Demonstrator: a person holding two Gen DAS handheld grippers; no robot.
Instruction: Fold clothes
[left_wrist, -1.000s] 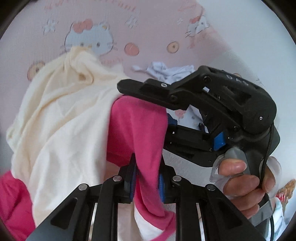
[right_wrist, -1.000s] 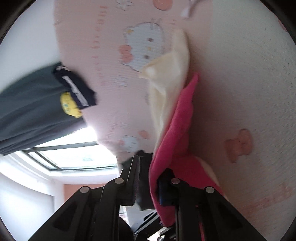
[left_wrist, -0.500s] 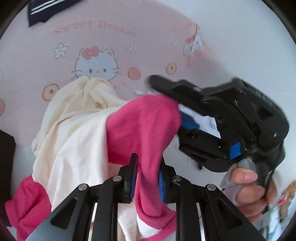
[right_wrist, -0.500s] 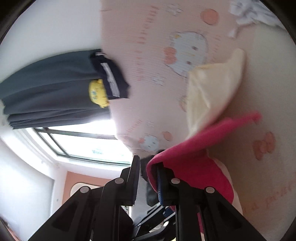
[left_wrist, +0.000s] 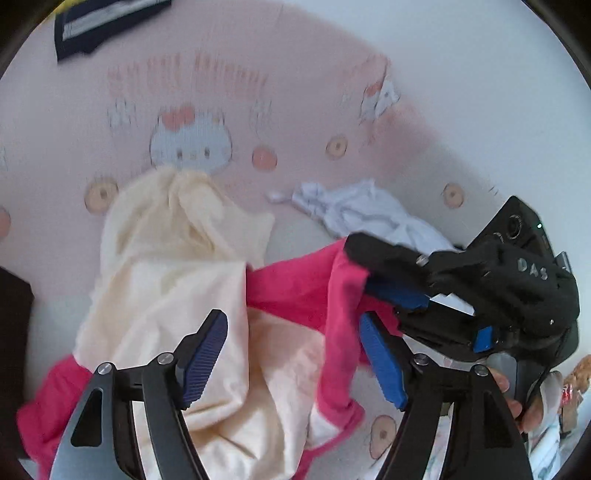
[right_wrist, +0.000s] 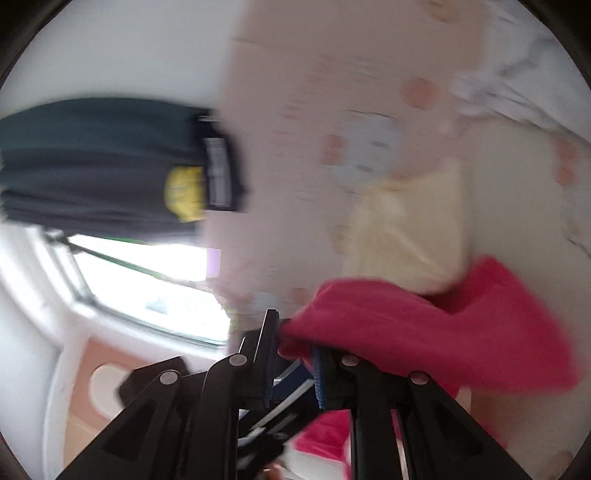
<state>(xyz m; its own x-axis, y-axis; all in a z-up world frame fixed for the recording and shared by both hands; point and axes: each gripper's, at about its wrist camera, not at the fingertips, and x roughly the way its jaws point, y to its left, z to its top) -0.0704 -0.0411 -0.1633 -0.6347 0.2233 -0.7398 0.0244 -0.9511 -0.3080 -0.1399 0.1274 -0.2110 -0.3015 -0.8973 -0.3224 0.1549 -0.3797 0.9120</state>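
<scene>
Cream-and-pink shirt (left_wrist: 177, 295) lies crumpled on the bedsheet (left_wrist: 295, 110), just below its printed cat face. Right gripper (left_wrist: 364, 295) is clamped on a pink sleeve edge. Left gripper (left_wrist: 295, 354) is opening, cloth between its jaws but unpinched. Judgement: light, limp, droops freely; best gripped at hems or sleeve seams.

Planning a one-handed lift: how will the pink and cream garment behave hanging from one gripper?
Probably floppy: the pink and cream garment sags in folds below the right gripper. Likely light, since one pinched edge holds it. It may bunch; the left gripper is opening.
</scene>
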